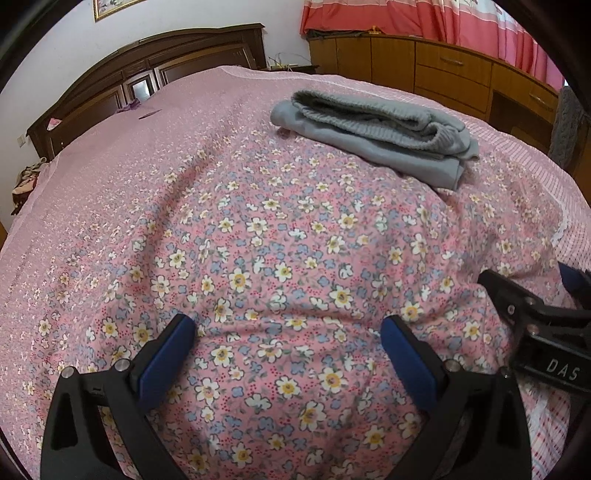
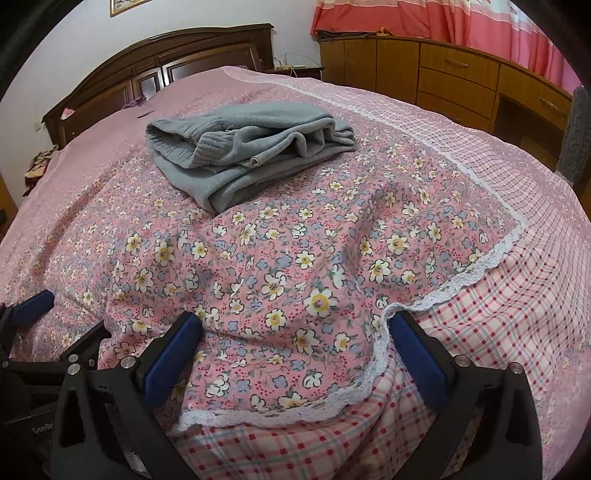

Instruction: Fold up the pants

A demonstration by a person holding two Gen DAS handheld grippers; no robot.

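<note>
Grey pants (image 1: 373, 136) folded into a thick bundle, ribbed cuff on top, lying on the floral bedspread (image 1: 258, 236) in the upper right of the left wrist view and in the upper left of centre in the right wrist view (image 2: 240, 151). Well apart from both grippers, nothing touching the bundle. Left gripper (image 1: 288, 343) at the bottom of its frame, blue-padded fingers (image 1: 166, 358) spread wide, nothing between them but flowered cloth below. Right gripper (image 2: 295, 347) likewise at the bottom of its own frame, fingers spread wide and empty, hovering over the lace-trimmed corner of the spread where it overlaps a pink checked sheet (image 2: 498, 332). Part of the right gripper visible at the right edge of the left wrist view; part of the left gripper at the lower left edge of the right wrist view. Dark wooden headboard (image 1: 147, 70) in the upper left, wooden dresser (image 1: 443, 74) and red curtain (image 1: 424, 18) in the upper right.
</note>
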